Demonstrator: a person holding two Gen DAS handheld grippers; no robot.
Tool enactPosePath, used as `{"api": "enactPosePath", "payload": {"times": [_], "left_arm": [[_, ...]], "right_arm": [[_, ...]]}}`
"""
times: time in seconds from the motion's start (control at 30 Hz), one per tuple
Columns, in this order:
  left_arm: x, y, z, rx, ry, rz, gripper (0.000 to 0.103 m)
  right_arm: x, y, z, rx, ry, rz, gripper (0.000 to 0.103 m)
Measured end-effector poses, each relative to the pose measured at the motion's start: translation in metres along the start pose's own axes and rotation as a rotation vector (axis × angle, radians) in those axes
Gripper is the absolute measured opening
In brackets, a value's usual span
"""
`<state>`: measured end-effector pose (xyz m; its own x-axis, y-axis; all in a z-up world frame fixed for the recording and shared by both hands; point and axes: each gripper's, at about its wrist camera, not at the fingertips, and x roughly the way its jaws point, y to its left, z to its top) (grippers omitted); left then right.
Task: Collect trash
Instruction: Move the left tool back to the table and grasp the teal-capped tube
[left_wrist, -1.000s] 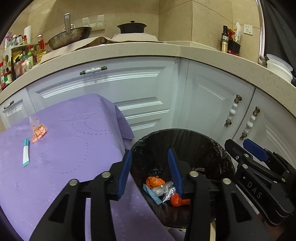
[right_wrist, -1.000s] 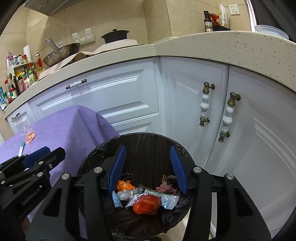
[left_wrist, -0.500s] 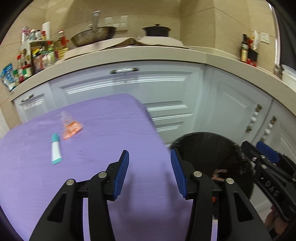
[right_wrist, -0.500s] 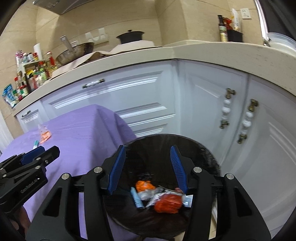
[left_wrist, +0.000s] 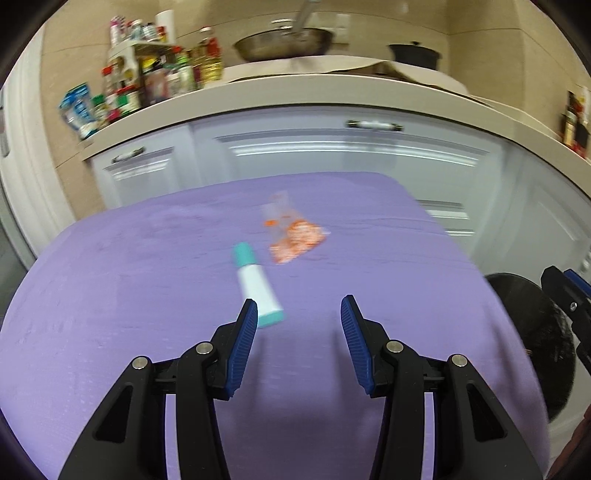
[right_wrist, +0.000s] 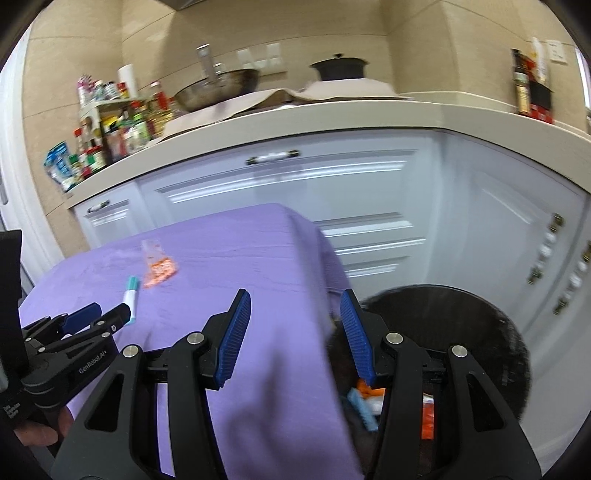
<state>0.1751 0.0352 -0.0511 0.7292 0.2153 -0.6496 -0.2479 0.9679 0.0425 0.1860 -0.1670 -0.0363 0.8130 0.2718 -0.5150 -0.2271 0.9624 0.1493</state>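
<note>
Black-lined trash bin (right_wrist: 461, 332) beside the purple-covered desk (left_wrist: 147, 277) holds orange and blue wrappers (right_wrist: 360, 400); on the desk lie a teal-capped white tube (left_wrist: 256, 282) and an orange-printed clear packet (left_wrist: 293, 236); left tongs (left_wrist: 298, 314) and right tongs (right_wrist: 295, 306) gape, holding nothing.

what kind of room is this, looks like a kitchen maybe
Most likely a home kitchen: a wok and a black pot sit on the counter, a rack of condiment bottles stands at its end, and white cabinets run below.
</note>
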Motion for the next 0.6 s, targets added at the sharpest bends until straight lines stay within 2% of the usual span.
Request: {"api": "enactPosePath", "payload": {"times": [0.13, 0.33, 0.6], "left_arm": [[0.011, 0.021, 0.002, -0.027, 0.03, 0.025, 0.048], [0.029, 0.028, 0.004, -0.017, 0.078, 0.036, 0.051], [0.061, 0.03, 0.008, -0.008, 0.173, 0.005, 0.051]], "right_arm": [[0.018, 0.025, 0.006, -0.022, 0.031, 0.036, 0.049], [0.04, 0.054, 0.009, -0.048, 0.08, 0.067, 0.049], [0.062, 0.063, 0.009, -0.061, 0.133, 0.076, 0.051]]}}
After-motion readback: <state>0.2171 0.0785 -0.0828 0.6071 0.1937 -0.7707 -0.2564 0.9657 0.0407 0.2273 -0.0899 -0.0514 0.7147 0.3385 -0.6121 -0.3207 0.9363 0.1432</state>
